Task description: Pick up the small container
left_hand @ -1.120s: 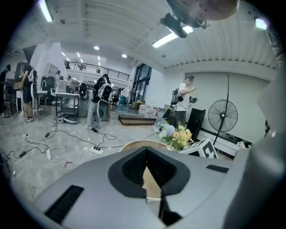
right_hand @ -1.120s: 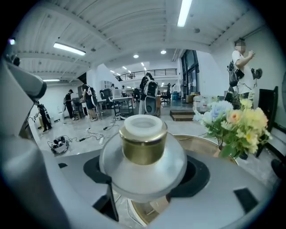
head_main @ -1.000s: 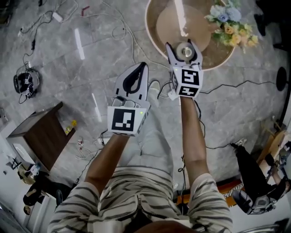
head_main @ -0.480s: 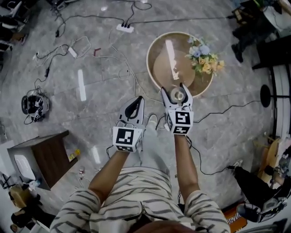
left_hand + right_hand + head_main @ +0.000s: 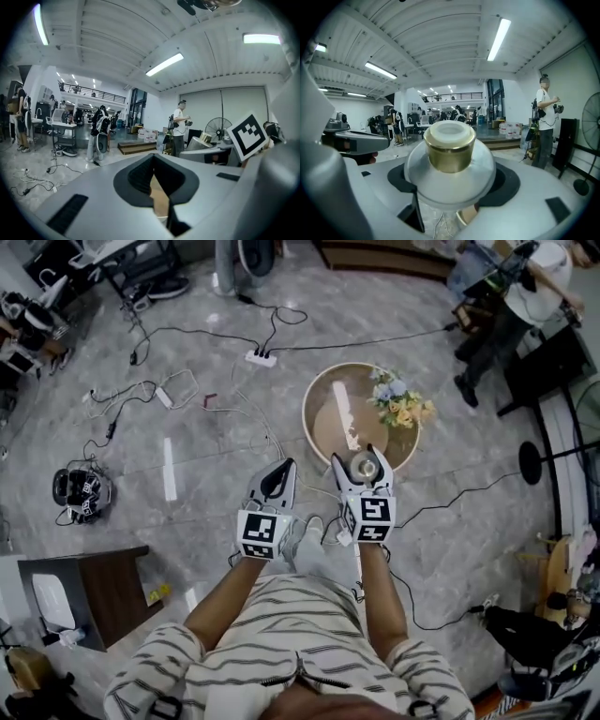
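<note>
Right gripper [image 5: 364,461]: closed on the small container [image 5: 449,168], which is gripped between its jaws, gold cap [image 5: 450,149] turned back toward the gripper body. Round surface [image 5: 313,424] with flowers [image 5: 398,401] is seen beyond its tips. Left gripper [image 5: 279,468]: carried just beside it, jaws closed together, nothing held.

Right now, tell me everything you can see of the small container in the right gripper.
The small container is a round, frosted whitish jar, glass or plastic by its look, with a shiny gold cap topped in white. The right gripper clamps its sides, cap upward in that gripper's view. Nothing else touches it; it hangs over the round table's near edge.
</note>
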### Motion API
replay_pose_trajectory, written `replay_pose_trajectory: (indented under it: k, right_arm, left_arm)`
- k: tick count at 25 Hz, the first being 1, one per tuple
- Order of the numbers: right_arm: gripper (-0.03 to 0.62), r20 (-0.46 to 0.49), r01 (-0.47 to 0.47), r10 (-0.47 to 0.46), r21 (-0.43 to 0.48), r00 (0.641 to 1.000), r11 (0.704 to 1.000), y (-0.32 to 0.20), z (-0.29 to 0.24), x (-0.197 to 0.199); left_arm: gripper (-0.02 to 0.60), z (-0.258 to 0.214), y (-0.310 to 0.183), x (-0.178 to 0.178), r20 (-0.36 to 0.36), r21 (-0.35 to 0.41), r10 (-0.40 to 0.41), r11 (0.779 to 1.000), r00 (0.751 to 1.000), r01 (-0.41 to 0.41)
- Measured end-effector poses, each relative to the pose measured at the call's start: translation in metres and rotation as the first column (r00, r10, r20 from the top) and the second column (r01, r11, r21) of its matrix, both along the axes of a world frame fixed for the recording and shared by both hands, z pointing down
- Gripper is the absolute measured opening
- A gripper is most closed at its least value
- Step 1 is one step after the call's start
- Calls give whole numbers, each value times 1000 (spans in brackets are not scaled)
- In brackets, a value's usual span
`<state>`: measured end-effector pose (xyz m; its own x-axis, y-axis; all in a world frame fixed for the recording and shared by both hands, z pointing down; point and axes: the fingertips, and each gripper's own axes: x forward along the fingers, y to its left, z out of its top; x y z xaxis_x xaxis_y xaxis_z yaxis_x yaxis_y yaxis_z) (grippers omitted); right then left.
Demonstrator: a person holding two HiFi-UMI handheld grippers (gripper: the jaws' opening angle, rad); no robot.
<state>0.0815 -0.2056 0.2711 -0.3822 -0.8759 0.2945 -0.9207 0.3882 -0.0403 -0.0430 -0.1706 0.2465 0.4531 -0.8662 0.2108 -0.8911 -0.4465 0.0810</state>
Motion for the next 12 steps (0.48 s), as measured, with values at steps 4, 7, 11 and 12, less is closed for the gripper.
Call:
replay_pose_trajectory:
  k: [4,7,11,12]
  right_arm:
    - [342,-10,-2,2,24,1000,1000,12,-26,-3]
    - [342,5,2,-2,24,1000,1000,18,-37,-10]
    - [342,20,5,-5,30,1000,1000,26,-48,-14]
    - [342,27,3,-4,34,1000,999,28,-51,-15]
  left_arm:
    - [2,-20,7,-5,7,38,18,999,1000,-18]
    - [2,-29,10,-9,19,61,24,998,1000,-25]
    - [2,-35,15,-7,37,84,32,996,999,-35]
    - [2,-37,16,-6,37,91,34,995,999,-37]
